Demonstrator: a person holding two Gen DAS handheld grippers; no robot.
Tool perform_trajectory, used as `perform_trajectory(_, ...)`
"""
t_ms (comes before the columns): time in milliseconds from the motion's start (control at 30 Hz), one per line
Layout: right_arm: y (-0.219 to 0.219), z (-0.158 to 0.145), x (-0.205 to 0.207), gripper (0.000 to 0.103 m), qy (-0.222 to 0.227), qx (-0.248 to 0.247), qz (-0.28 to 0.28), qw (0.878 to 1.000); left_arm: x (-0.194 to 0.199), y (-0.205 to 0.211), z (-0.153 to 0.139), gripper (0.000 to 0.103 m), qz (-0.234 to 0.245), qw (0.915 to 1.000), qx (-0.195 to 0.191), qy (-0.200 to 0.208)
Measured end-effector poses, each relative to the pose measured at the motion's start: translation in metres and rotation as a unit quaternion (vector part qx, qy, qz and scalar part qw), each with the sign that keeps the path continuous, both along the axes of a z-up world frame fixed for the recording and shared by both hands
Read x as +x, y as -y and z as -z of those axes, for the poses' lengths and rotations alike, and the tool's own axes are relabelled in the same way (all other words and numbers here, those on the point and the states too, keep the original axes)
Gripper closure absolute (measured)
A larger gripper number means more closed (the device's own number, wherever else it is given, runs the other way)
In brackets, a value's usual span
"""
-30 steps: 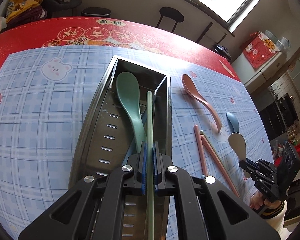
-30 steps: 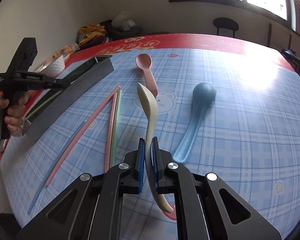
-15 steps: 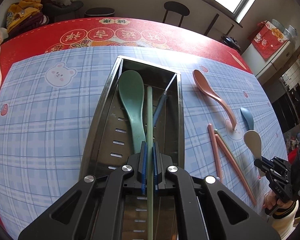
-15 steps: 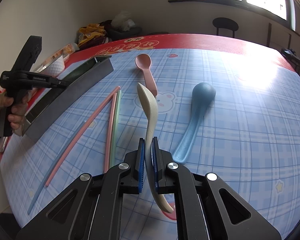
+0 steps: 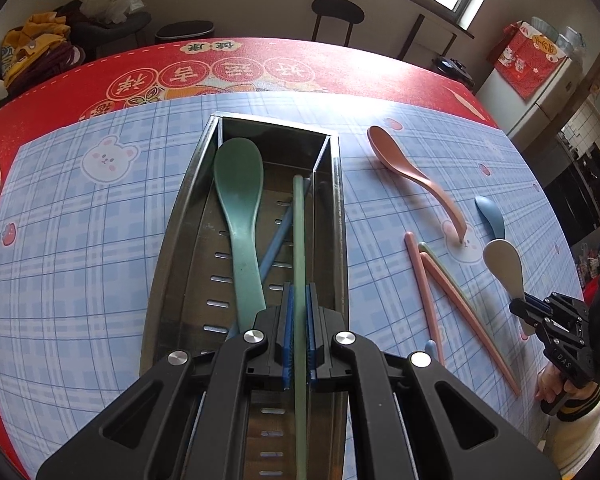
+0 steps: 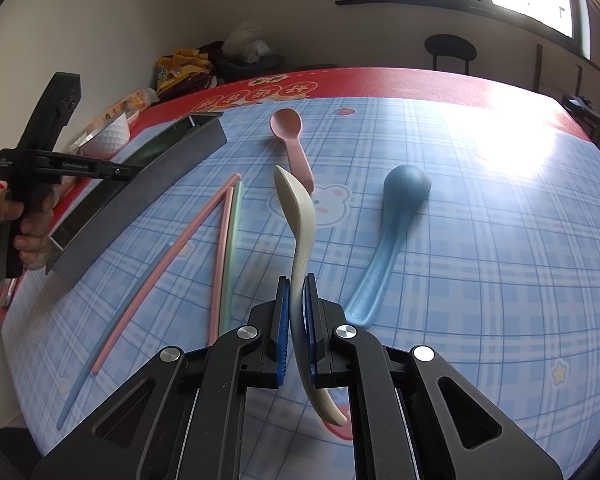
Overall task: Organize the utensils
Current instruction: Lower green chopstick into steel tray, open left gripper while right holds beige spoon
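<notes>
My left gripper (image 5: 299, 300) is shut on a green chopstick (image 5: 298, 232), held lengthwise over the metal utensil tray (image 5: 180, 216). In the tray lie a green spoon (image 5: 240, 200) and a blue chopstick (image 5: 278, 236). My right gripper (image 6: 297, 292) is shut on the handle of a cream spoon (image 6: 298, 212), held above the table; it also shows in the left wrist view (image 5: 504, 268). On the cloth lie a pink spoon (image 6: 290, 140), a blue spoon (image 6: 396, 216), two pink chopsticks (image 6: 168, 256) and a green chopstick (image 6: 232, 240).
The tray (image 6: 140, 184) stands left of the loose utensils on a blue plaid cloth (image 5: 80, 240) over a red table cover. A white bowl (image 6: 108, 136) sits beyond the tray. A stool (image 5: 336, 16) and clutter stand past the table.
The left gripper has pulled back and up with the green chopstick, showing more of the tray. The right gripper has held still with the cream spoon.
</notes>
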State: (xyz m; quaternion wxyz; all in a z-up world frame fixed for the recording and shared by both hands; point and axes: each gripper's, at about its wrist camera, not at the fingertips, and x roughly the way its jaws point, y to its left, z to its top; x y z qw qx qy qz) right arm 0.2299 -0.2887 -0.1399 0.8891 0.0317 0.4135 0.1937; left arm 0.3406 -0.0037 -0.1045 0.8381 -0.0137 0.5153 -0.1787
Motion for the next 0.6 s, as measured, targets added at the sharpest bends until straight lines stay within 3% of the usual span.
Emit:
perform_trajectory(233, 0.001, 0.000, 0.000, 0.096, -0.002, 0.004, 0.003, 1.000, -0.004, -0.007, -0.006, 0.097, -0.002, 0.9999, -0.005, 0.014)
perform_trajectory(400, 0.002, 0.001, 0.001, 0.096, -0.004, 0.009, 0.002, 1.000, -0.039, -0.010, -0.034, 0.093, -0.003, 0.9928, 0.027, 0.117)
perform_trajectory(467, 0.005, 0.001, 0.001, 0.096, -0.006, 0.013, 0.004, 1.000, -0.057, -0.011, -0.039, 0.080, -0.012, 0.9851, 0.051, 0.164)
perform_trajectory(600, 0.006, 0.002, 0.002, 0.096, -0.010, 0.017, 0.008, 1.000, -0.089, -0.018, -0.038, 0.069, -0.022, 0.9707, 0.070, 0.229)
